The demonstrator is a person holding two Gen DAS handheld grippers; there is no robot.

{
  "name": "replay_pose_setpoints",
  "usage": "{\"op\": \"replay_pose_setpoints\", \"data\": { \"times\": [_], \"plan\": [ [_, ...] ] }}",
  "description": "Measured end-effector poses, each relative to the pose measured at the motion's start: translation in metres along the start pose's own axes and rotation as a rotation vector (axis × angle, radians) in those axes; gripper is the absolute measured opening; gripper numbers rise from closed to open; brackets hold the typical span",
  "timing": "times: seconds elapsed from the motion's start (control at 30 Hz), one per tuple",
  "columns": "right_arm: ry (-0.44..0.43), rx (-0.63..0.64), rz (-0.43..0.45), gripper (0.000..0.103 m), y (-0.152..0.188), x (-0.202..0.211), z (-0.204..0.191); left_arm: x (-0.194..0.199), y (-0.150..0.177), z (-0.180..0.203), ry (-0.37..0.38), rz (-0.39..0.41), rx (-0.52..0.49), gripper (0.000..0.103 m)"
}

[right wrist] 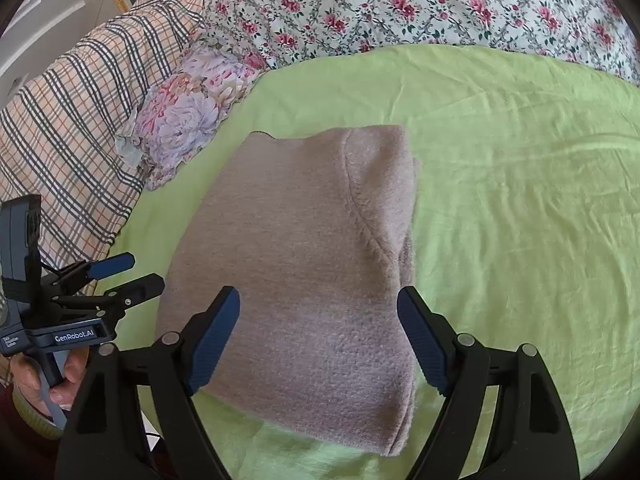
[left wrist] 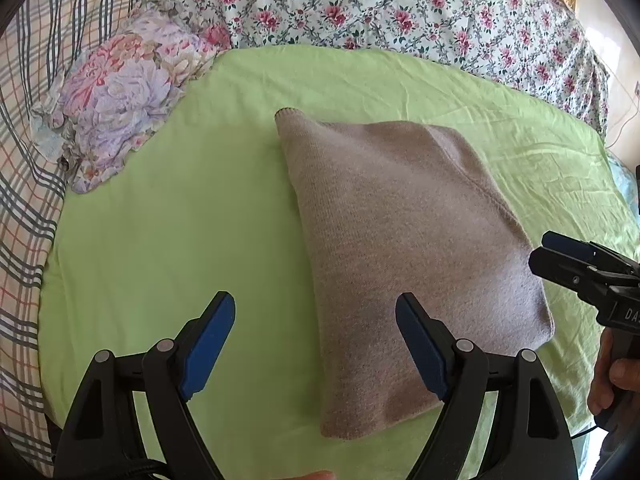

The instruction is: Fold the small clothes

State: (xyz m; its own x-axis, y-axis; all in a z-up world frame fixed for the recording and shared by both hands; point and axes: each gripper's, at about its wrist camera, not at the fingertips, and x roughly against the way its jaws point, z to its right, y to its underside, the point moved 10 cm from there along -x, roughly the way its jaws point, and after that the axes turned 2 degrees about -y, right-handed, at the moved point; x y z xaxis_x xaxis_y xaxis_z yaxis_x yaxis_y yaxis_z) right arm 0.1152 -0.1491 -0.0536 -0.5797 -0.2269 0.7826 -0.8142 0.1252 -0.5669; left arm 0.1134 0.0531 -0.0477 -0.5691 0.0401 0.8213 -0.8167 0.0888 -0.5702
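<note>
On wrinkled light-green sheet (right wrist: 500,208), folded beige knit garment (right wrist: 304,272) lies centred; purple floral cloth bundle (right wrist: 188,116) far left. Left gripper (left wrist: 315,344) and right gripper (right wrist: 318,338) spread, empty; garment's near edge partly hidden behind fingers.

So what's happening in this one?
A person is folding clothes on a bed, a tool in each hand. A beige sweater lies folded into a compact rectangle on the green sheet. The left tool and the right tool are both open, above the sweater's near end; neither grips it. A floral cloth sits bunched at the sheet's far left corner.
</note>
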Motion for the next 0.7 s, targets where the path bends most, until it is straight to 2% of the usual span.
{"op": "replay_pose_setpoints", "data": {
  "times": [0.23,0.7],
  "plan": [
    [0.009,0.046,-0.006,0.081,-0.001,0.0,-0.012,0.003,-0.001,-0.003,-0.018,0.012,0.003,0.084],
    [0.005,0.051,-0.009,0.082,0.0,0.002,-0.014,0.013,-0.005,-0.005,-0.038,0.052,-0.007,0.087]
  ]
}}
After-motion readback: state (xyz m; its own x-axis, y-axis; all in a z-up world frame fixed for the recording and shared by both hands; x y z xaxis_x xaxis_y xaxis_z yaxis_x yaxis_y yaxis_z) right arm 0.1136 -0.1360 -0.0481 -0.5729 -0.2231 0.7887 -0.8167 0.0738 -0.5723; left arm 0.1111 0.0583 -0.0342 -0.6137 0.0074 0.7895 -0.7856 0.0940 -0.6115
